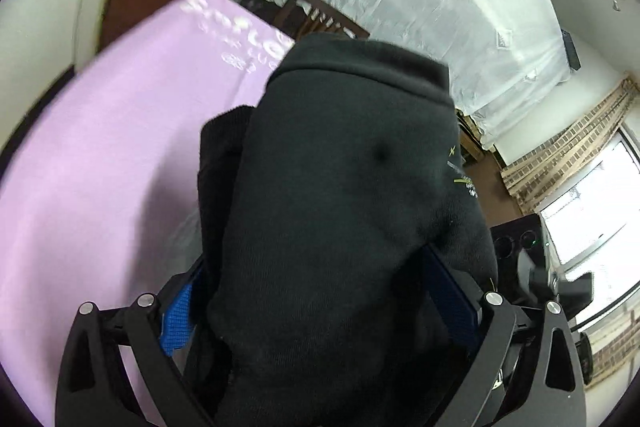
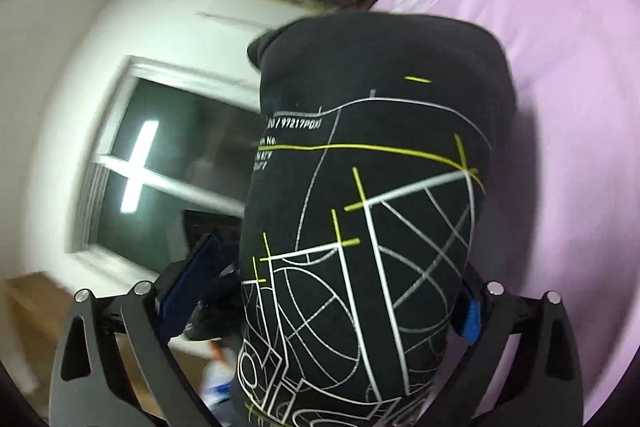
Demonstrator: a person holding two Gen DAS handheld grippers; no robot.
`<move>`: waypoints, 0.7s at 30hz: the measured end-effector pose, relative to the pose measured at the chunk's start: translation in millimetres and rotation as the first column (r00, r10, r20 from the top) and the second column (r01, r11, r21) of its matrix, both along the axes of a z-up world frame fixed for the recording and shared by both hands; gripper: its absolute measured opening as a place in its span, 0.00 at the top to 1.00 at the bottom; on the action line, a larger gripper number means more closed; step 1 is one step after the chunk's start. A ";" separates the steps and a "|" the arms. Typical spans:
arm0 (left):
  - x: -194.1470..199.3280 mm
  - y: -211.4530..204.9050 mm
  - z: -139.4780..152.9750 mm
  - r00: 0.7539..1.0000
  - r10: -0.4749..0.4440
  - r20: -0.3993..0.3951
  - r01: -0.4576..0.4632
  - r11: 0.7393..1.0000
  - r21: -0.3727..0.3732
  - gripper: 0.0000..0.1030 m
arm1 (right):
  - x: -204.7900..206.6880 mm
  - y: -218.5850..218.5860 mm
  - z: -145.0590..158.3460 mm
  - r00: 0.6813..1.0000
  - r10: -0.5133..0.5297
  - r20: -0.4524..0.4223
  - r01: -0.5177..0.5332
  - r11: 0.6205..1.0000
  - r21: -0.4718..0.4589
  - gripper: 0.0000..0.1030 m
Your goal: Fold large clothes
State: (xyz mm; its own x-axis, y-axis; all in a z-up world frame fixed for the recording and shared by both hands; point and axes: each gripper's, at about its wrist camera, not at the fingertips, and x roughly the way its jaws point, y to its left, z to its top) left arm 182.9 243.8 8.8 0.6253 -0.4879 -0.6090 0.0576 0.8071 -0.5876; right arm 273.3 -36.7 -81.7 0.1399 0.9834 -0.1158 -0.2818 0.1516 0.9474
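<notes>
Black sweatshirt is bunched and lifted, hanging over the lilac bed sheet, near its right edge in the left wrist view. Left gripper is clamped on a thick wad of it; right gripper grips the printed side (white and yellow line graphic). Judged mid-task: garment looks doubled over, not yet laid flat; final folds and placing remain.

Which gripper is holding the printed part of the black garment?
The right gripper: its part of the black sweatshirt bears white and yellow line drawings. The left gripper grips mostly plain black fabric.
</notes>
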 end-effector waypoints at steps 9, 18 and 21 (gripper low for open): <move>-97.7 -21.0 -51.9 0.980 0.169 -0.105 -0.136 0.954 0.267 0.03 | -62.2 32.4 -33.6 0.994 0.101 -0.034 -0.106 0.956 -0.273 0.14; -168.1 -61.9 5.6 0.975 0.197 0.101 -0.221 0.845 0.487 0.03 | -159.9 2.1 37.0 0.910 -0.088 0.406 0.328 0.751 -0.573 0.04; -182.3 -77.5 4.7 0.976 0.187 0.109 -0.216 0.801 0.559 0.03 | -209.8 -0.9 55.5 0.854 -0.094 0.511 0.420 0.705 -0.572 0.04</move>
State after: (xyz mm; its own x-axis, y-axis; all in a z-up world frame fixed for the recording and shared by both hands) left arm 0.6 166.4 13.5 0.7051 0.0727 -0.7054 -0.1280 0.9914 -0.0258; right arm 63.5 -37.6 -26.2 0.5679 0.5985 -0.5650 -0.4675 0.7995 0.3771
